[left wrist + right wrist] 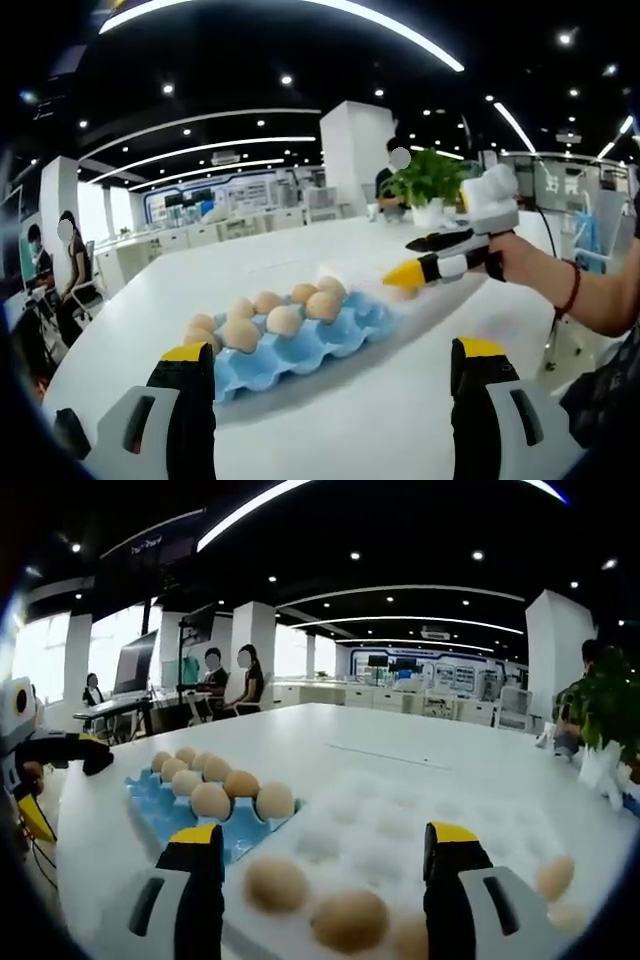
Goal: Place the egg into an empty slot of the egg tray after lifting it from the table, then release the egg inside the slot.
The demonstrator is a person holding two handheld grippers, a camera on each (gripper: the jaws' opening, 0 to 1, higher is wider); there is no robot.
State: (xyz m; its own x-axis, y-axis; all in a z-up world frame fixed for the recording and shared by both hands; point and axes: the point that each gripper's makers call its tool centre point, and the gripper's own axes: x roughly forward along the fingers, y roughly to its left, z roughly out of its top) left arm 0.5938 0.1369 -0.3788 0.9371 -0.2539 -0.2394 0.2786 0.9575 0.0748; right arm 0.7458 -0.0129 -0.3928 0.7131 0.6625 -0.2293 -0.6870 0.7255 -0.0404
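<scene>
A blue egg tray (300,352) lies on the white table, with several tan eggs (283,319) in its far rows and bare slots in its near row. My left gripper (330,375) hovers short of the tray, open with nothing between its jaws. The right gripper (402,262), held in a hand, reaches in from the right, just above a loose egg (405,292) beside the tray. In the right gripper view the right gripper (325,875) is open over loose eggs (275,883) on the table. The tray (160,815) lies to its left, and the left gripper (60,785) shows at the left edge.
A potted plant (430,180) stands at the table's far side. Another loose egg (553,877) lies to the right of the right gripper. People sit at desks in the background (245,680). A bare stretch of table (400,760) runs beyond the tray.
</scene>
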